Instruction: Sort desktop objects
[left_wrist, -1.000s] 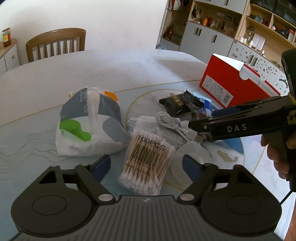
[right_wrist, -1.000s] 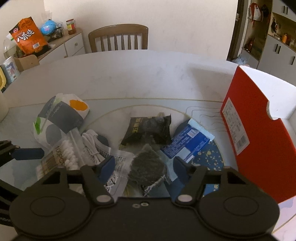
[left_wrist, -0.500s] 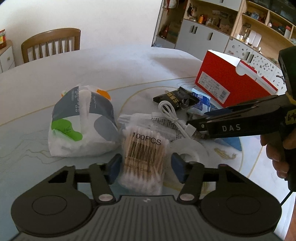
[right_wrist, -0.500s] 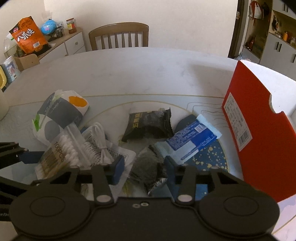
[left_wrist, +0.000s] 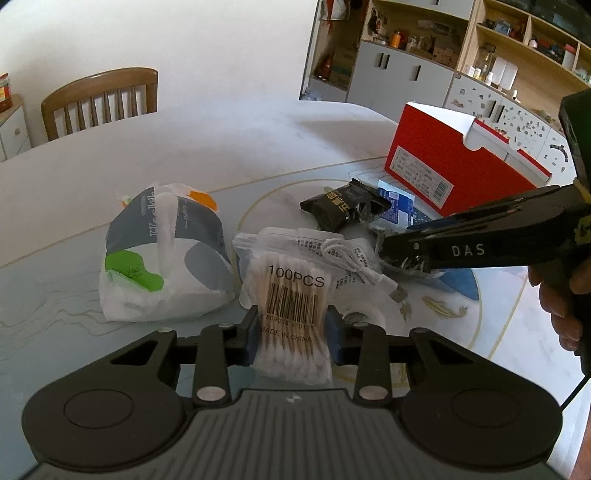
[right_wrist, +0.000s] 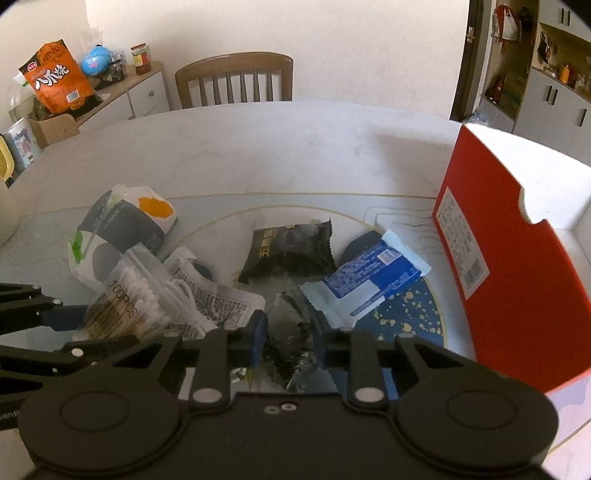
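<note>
Since a second ago both grippers have gone from spread wide to clamped. The left gripper (left_wrist: 293, 338) has closed its blue pads on the lower part of the cotton swab bag (left_wrist: 291, 295), pinching the clear pack in at the sides. The right gripper (right_wrist: 288, 338) has just been closing too, and its pads now press on the dark crinkled packet (right_wrist: 291, 332) lying at the middle of the pile.

The near end of that dark packet runs under the right gripper's body, and what it contains cannot be made out. The white cable (left_wrist: 364, 266) and its printed pouch lie partly under the swab bag. A clear tape roll (left_wrist: 364, 310) shows only faintly behind the left gripper's pad.

All of it sits on a pale marble-look counter (right_wrist: 295, 147) with a gold ring and a blue speckled patch. A red box (right_wrist: 509, 295) stands open to the right, a tissue pack (left_wrist: 162, 258) to the left. A black snack pack (right_wrist: 291, 247) and a blue wrapper (right_wrist: 369, 277) lie between them. A wooden chair (right_wrist: 236, 81) stands at the far edge, with shelving beyond.
</note>
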